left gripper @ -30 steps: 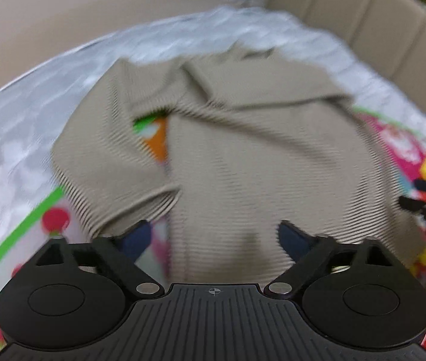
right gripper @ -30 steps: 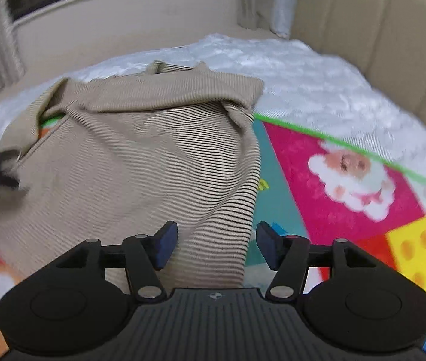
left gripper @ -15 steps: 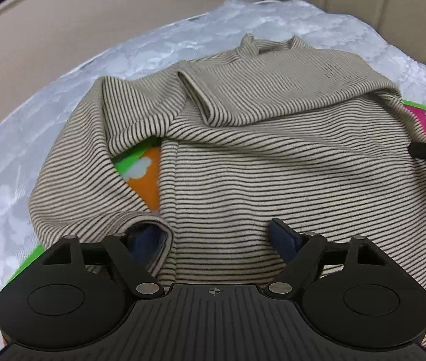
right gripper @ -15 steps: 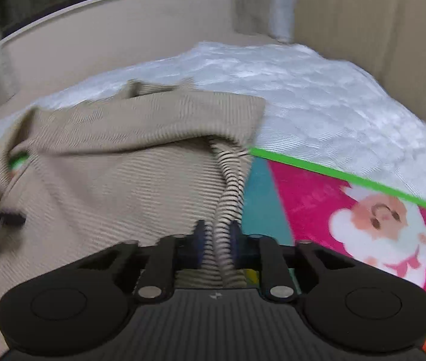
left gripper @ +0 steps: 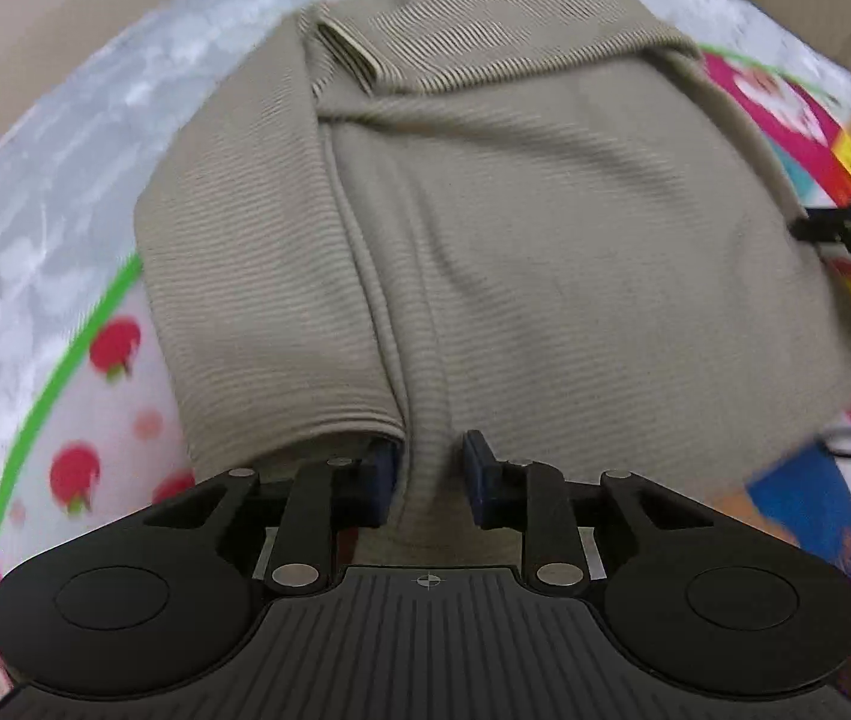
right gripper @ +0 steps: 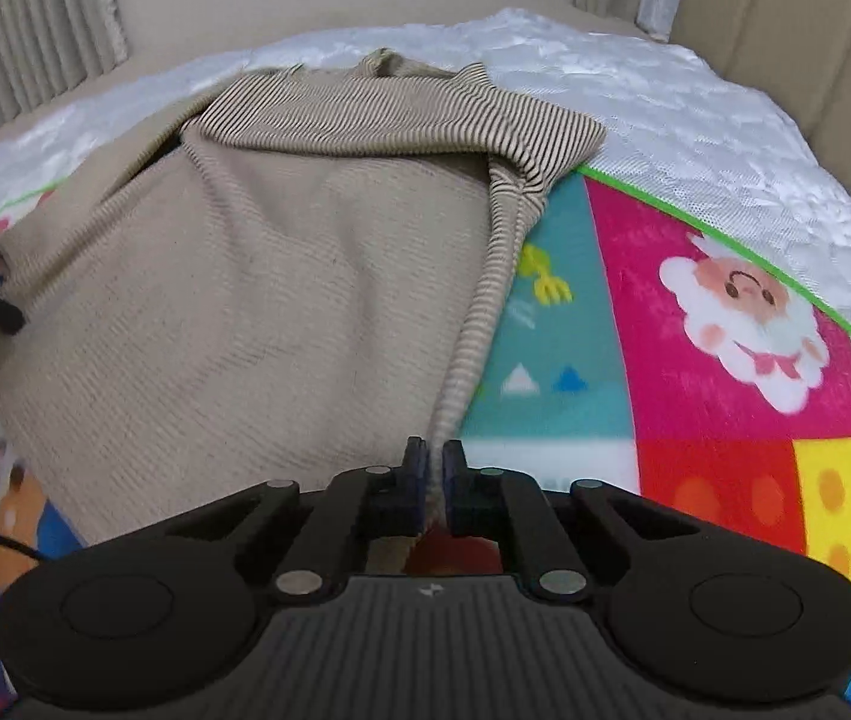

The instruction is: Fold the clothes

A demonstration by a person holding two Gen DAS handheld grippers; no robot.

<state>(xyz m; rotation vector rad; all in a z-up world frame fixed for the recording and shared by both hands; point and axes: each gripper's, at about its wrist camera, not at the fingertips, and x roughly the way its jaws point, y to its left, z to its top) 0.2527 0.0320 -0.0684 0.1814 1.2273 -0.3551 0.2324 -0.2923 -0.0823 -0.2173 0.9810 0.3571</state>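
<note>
1. Sweater (left gripper: 545, 228): lies spread on the mat (right gripper: 695, 408), atop the bed (right gripper: 695, 120).
2. Left gripper (left gripper: 428, 474): jaws closing around a sweater fold.
3. Right gripper (right gripper: 434, 468): jaws clamped on the sweater's edge.

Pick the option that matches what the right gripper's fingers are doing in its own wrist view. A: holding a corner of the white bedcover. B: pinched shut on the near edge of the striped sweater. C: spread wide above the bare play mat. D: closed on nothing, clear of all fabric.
B: the right gripper has its fingers pressed together on the hem edge of the striped sweater, which runs up from between them.
</note>
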